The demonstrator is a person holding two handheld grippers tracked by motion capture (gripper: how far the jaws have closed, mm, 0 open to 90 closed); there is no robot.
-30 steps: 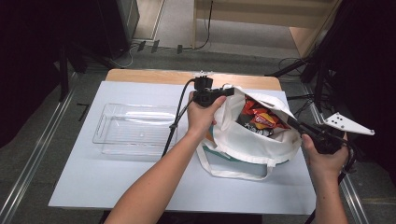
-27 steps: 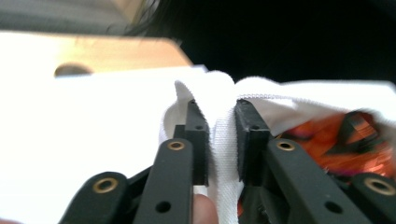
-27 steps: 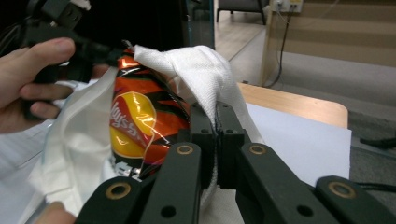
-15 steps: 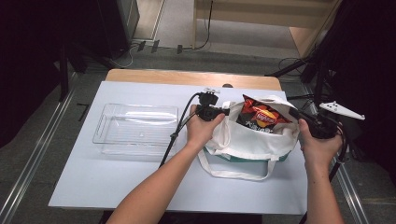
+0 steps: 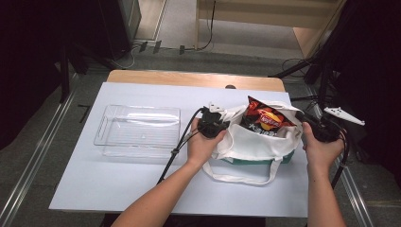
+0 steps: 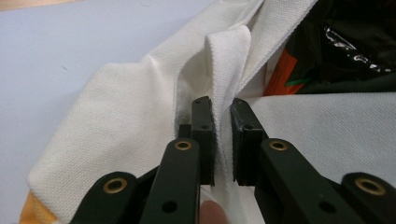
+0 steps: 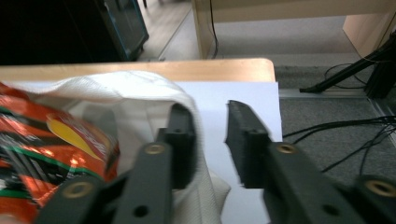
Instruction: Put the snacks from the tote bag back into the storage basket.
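— where is the bag?

— a white tote bag (image 5: pixel 255 142) sits on the white table (image 5: pixel 118 184), right of centre, with a clear plastic tray (image 5: pixel 137 130) well apart to its left. a red chip packet (image 5: pixel 265 118) pokes up out of its mouth.

— and the claws?

— the left gripper (image 6: pixel 222 140) is at the bag's left rim; its jaws are pinched on a fold of white cloth. the right gripper (image 7: pixel 210 135) is at the right rim, jaws parted, released, with the bag's edge draped against the inner side of one jaw and bare table showing in the gap.

— the handles?

— one strap (image 5: pixel 241 177) lies loose on the table in front of the bag.
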